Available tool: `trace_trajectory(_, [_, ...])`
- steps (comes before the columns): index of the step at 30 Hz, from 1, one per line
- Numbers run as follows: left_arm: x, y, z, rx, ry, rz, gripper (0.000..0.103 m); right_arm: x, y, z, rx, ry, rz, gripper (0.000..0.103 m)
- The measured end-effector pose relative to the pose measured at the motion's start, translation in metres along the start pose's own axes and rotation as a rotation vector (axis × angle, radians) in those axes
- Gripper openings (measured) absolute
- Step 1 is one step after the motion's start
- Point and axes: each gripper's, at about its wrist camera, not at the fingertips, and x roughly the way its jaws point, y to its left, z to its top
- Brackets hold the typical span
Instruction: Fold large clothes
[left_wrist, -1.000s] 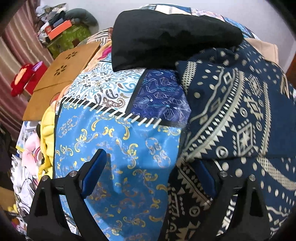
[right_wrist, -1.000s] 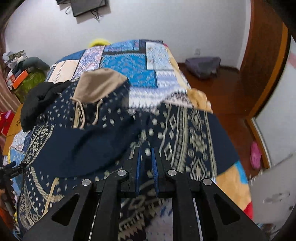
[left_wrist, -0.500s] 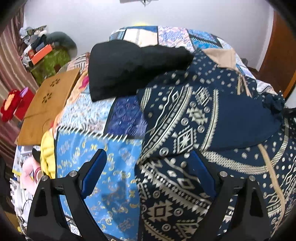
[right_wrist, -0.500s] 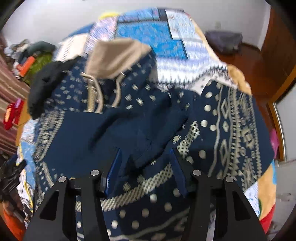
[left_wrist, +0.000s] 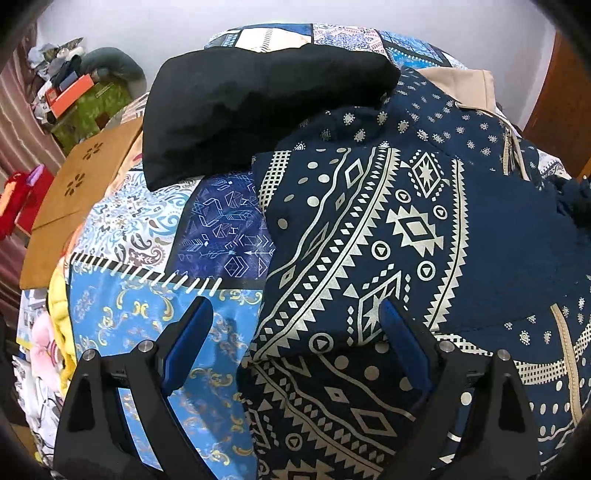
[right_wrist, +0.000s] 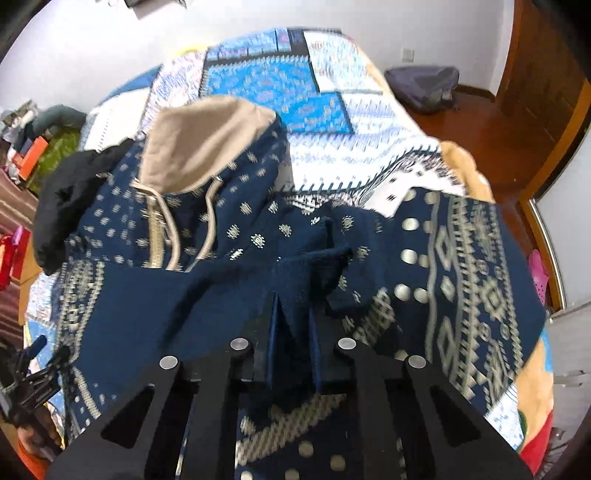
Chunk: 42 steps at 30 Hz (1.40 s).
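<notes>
1. Navy cloth with a pale printed pattern, the hoodie (right_wrist: 229, 236), lies spread on the patchwork bedspread (right_wrist: 280, 85), its beige-lined hood (right_wrist: 207, 144) toward the far end of the bedspread.
2. Our right gripper (right_wrist: 291, 332) has just been closing, and now its fingers are nearly together with a bunch of the plain navy sleeve cuff (right_wrist: 306, 269) between them, over the middle of the hoodie.
3. Our left gripper (left_wrist: 295, 343) has its fingers wide apart and holds nothing; it hangs over the hoodie's edge, where the folded sleeve (left_wrist: 388, 236) meets the bedspread.
4. We judge that we are at the sleeve-folding step.
5. Next, we think the right gripper should lay the cuff flat across the chest, while the left one takes the hem.
</notes>
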Motion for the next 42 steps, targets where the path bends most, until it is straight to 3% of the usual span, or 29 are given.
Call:
trace_trajectory(4, [0.001, 0.002, 0.001, -0.012, 0.005, -0.009, 0.094, -0.029, -0.008, -0.008, 0.024, -0.054, 0.041, 0.013])
trace_trajectory(10, [0.003, 0.004, -0.001, -0.029, 0.008, -0.002, 0.095, -0.024, -0.018, -0.024, 0.019, -0.019, 0.014, 0.015])
trace_trajectory(18, [0.0, 0.002, -0.003, -0.021, 0.036, 0.009, 0.095, -0.045, -0.035, -0.043, 0.062, -0.016, 0.072, 0.024])
trace_trajectory(26, [-0.026, -0.013, 0.004, 0.046, 0.007, 0.037, 0.095, -0.089, -0.041, -0.054, -0.045, -0.098, 0.003, 0.025])
trace_trajectory(28, [-0.038, -0.02, 0.011, 0.053, -0.018, 0.027, 0.095, -0.102, -0.048, -0.057, -0.037, -0.14, 0.001, 0.031])
trace_trajectory(30, [-0.05, -0.026, 0.018, 0.054, -0.044, 0.01, 0.095, -0.114, -0.059, -0.057, -0.018, -0.183, 0.007, 0.049])
trace_trajectory(32, [-0.063, -0.034, 0.027, 0.055, -0.077, -0.009, 0.095, -0.123, -0.074, -0.055, 0.032, -0.222, 0.02, 0.053])
trace_trajectory(37, [-0.087, -0.06, 0.046, 0.066, -0.154, -0.067, 0.095, -0.124, -0.114, -0.047, 0.156, -0.242, 0.023, 0.054])
trace_trajectory(42, [-0.079, -0.085, 0.056, 0.068, -0.139, -0.149, 0.095, -0.089, -0.16, -0.044, 0.309, -0.169, 0.043, 0.054])
